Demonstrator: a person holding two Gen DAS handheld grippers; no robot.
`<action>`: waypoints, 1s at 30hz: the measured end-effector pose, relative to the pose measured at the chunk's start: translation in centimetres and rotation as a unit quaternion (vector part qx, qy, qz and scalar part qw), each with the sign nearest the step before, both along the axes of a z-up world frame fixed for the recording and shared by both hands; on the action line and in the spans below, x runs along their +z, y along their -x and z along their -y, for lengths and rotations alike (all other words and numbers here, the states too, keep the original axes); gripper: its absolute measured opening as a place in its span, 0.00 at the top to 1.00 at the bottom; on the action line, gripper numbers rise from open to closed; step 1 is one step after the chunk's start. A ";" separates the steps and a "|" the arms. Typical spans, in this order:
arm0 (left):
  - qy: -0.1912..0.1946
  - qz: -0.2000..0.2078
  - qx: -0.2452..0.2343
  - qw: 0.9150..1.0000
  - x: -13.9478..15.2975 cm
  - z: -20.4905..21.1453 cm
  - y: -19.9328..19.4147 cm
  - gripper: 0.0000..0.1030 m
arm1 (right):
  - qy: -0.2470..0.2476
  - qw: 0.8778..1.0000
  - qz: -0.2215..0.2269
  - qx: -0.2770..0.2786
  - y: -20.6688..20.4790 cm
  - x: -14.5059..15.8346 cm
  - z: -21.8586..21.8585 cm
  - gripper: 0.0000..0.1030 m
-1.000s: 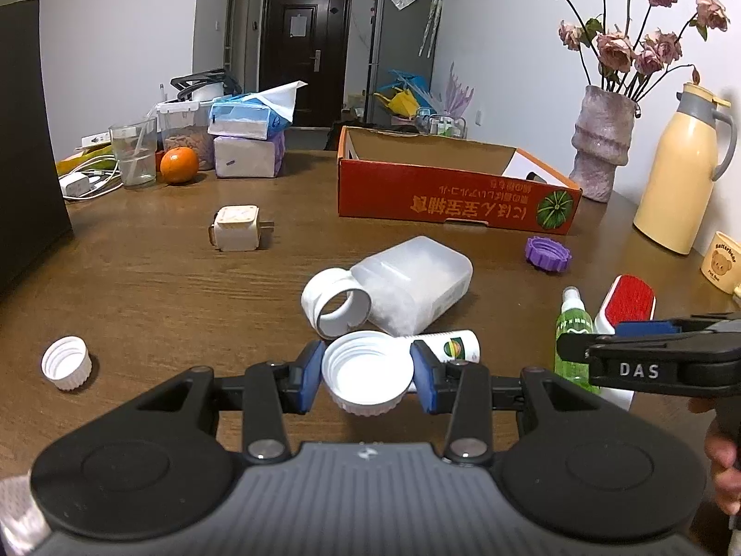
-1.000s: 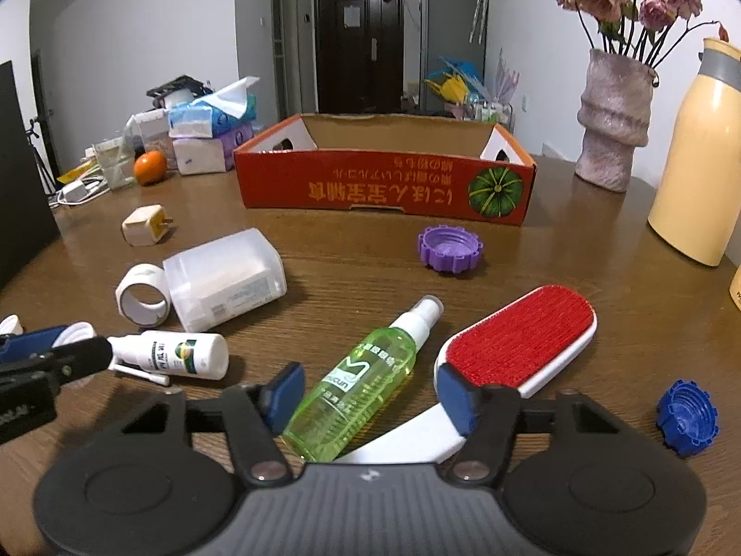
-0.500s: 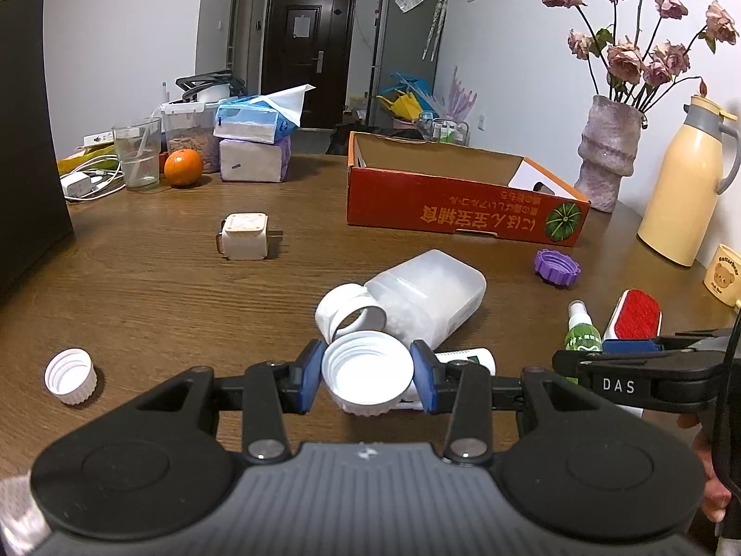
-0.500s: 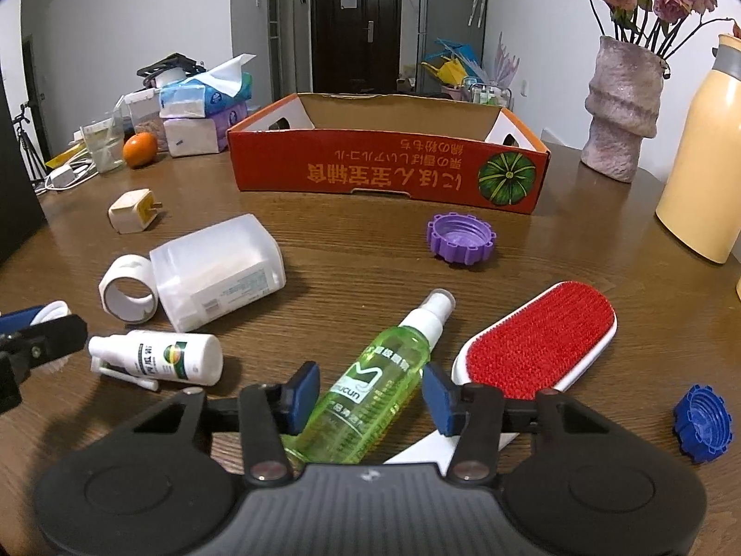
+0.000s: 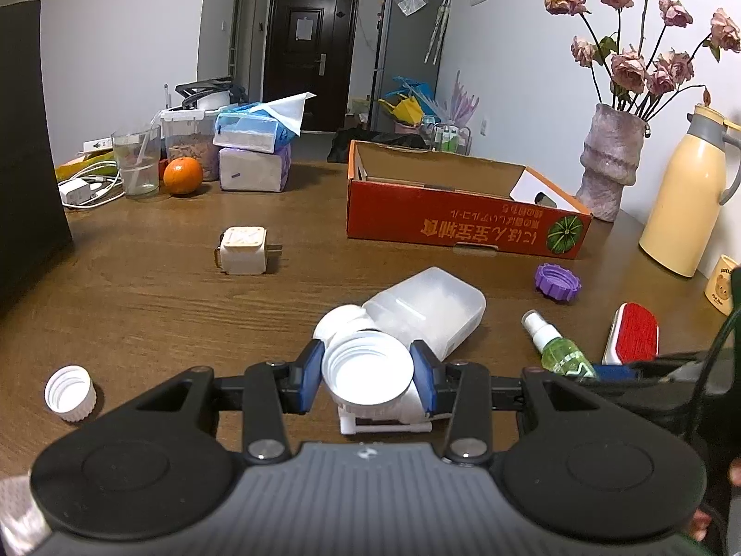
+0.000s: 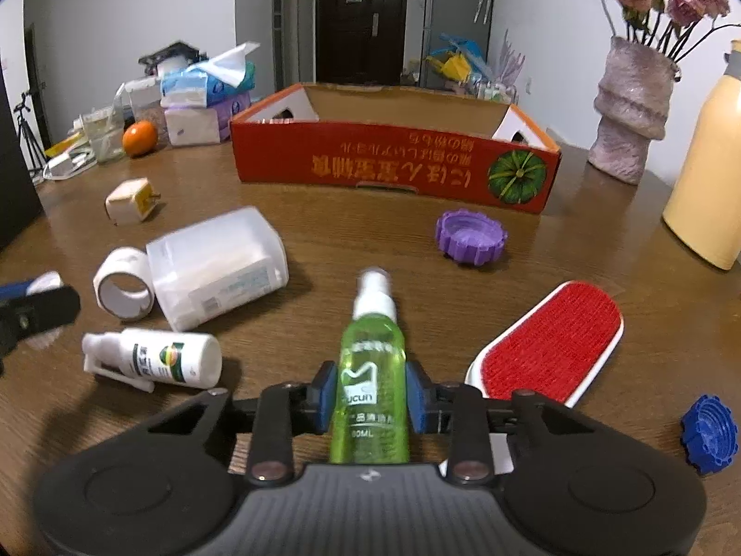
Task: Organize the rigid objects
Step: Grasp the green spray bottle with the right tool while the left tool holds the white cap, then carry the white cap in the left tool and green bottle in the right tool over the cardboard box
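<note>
At the bottom centre of the left wrist view, the left gripper is clenched on a white cap, both blue pads against its rim. At the bottom centre of the right wrist view, the right gripper grasps a green spray bottle around its body, nozzle pointing up the frame toward the red cardboard box. The bottle's tip is blurred, so whether it has left the wooden table is hard to say.

The box, in the upper middle of both views, looks the likely bin for the sorting, and the part of its inside that shows appears bare. By that reading the job is barely begun: 2 items are in hand and none is put away.

Still loose on the table are a clear plastic container and a tape roll at left of centre, a white spray bottle below them, a purple cap near the box, a red lint brush at right, a blue cap at the lower right edge, a plug adapter at upper left, and a 2nd white cap at the lower left of the left wrist view.
</note>
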State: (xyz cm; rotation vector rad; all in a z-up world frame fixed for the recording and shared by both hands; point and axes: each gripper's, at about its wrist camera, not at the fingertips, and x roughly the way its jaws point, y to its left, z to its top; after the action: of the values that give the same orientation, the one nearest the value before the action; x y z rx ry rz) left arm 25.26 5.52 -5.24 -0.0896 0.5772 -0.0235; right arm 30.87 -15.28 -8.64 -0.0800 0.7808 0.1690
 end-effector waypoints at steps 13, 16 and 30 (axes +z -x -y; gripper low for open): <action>-0.005 0.007 -0.003 1.000 1.1 0.5 -1.0 0.60 | -0.010 1.000 0.006 0.010 0.0 0.5 0.0 0.71; -0.004 0.009 -0.004 1.000 1.5 0.7 -1.3 0.60 | -0.014 1.000 0.012 0.011 0.0 0.9 0.1 0.71; -0.011 0.022 -0.014 1.000 2.8 1.9 -2.4 0.60 | -0.038 0.999 0.026 0.010 -0.3 1.9 1.2 0.71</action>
State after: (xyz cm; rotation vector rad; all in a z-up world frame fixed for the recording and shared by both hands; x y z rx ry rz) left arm 27.66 3.58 -2.39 -0.0590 0.5347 -0.0461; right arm 31.12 -16.44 -6.78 -0.0208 0.7221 0.2143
